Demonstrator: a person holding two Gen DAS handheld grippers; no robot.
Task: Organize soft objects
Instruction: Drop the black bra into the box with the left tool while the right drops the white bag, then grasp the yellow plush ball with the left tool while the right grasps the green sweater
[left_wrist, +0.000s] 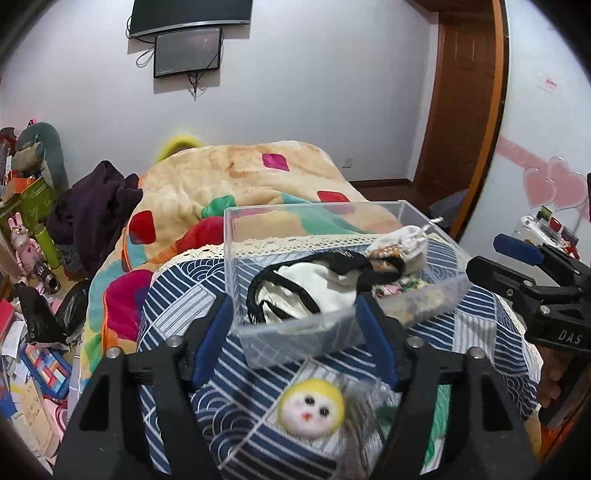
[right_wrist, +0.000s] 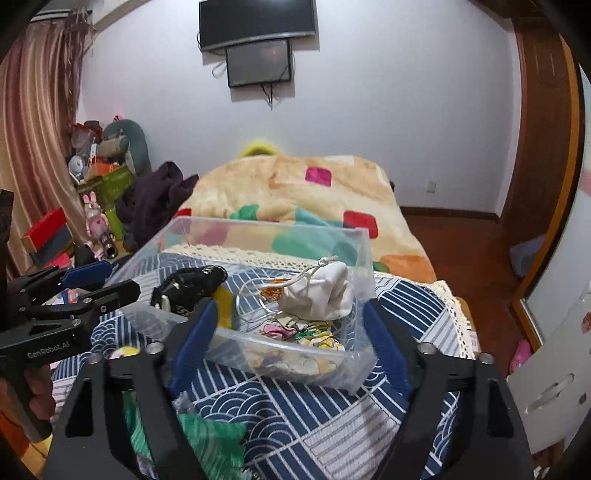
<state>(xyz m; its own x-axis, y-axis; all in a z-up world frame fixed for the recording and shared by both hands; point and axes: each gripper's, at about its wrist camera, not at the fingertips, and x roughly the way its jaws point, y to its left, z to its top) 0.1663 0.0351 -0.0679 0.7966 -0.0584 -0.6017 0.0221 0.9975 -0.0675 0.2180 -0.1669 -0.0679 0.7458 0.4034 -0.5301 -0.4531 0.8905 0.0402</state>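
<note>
Nearest the left gripper (left_wrist: 295, 325), spread and holding nothing, a round felt face (left_wrist: 310, 408) lies just before the clear bin (left_wrist: 295, 328); white pouch (right_wrist: 317, 295) inside it; right gripper (right_wrist: 291, 332) likewise spread, empty

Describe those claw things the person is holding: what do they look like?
Each hand-held gripper is matte black with silver bolts and two long fingers lined with blue pads. The left hand-held gripper carries white "GenRobot.AI" lettering on its side; the right hand-held gripper shows "DAS". No cables are visible on either.
</note>
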